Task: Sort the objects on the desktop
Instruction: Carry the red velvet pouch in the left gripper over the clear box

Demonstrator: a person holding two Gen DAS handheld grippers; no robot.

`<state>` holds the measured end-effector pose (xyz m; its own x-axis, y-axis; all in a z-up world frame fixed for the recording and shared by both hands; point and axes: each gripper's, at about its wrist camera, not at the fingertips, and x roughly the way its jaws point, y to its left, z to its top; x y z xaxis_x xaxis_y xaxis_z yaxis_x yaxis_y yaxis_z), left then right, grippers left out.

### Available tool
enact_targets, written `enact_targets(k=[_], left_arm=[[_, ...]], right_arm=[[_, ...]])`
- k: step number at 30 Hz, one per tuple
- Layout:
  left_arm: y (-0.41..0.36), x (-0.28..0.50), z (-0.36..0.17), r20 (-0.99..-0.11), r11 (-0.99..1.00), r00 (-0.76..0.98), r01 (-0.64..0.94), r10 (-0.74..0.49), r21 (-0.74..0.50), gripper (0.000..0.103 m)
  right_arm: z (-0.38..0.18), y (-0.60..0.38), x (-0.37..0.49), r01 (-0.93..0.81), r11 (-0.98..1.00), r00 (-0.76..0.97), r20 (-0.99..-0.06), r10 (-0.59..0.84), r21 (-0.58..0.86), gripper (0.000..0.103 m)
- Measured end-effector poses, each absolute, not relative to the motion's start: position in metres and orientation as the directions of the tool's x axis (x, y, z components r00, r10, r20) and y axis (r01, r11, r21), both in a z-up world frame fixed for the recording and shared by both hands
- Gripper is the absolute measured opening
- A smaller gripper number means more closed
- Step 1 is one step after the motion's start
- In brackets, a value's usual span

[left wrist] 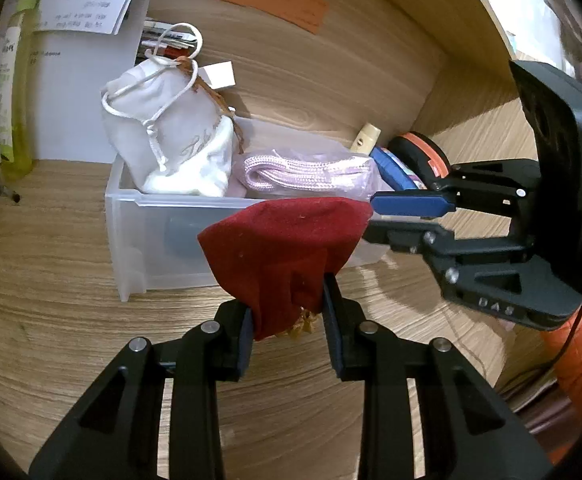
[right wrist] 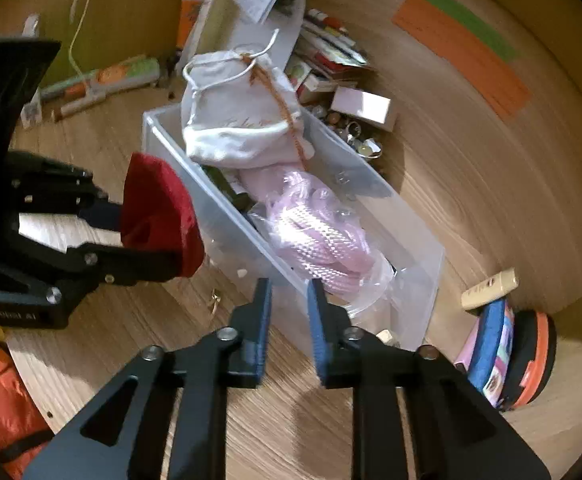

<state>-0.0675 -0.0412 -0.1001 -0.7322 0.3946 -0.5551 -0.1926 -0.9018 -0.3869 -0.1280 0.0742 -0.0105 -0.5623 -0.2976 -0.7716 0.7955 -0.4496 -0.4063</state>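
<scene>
Wood desk (left wrist: 51, 320), clear bin (left wrist: 163, 208) mid-frame, already holding white pouch (left wrist: 179, 136) and pink cord pack (left wrist: 311, 170). My left gripper (left wrist: 289, 320) clamps red pouch (left wrist: 283, 240) just before the bin; right gripper (right wrist: 289, 312) apart, empty. Lower-right clutter unsorted.

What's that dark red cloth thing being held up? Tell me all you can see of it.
The dark red pouch looks like soft velvety fabric, limp and bulging. The left gripper pinches its lower end, where a bit of golden cord shows. It hangs above the wooden desk, in front of the clear plastic bin. The right gripper reaches its edge; contact unclear.
</scene>
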Motion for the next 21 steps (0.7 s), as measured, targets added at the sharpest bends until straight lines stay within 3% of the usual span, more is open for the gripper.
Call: enact_targets(k=[10,16,21], left_arm=[[-0.031,-0.074,-0.100,-0.562,-0.901,-0.726,-0.193,0.397,-0.387,0.030],[-0.038,-0.071,-0.101,-0.553,-0.896,-0.733,-0.176,0.396,-0.408,0.030],[-0.040,-0.063,-0.097,-0.509,-0.886,-0.761,-0.183,0.402,-0.426,0.029]], right_arm=[[-0.023,0.047,-0.145,0.829,-0.382,-0.522,-0.809,-0.270,-0.408,0.029],[-0.024,0.035,-0.146,0.859,-0.350,-0.484,-0.812,-0.325,-0.373,0.025],[-0.017,0.042,-0.157,0.877,-0.409,-0.411,-0.833,-0.371,-0.251,0.022]])
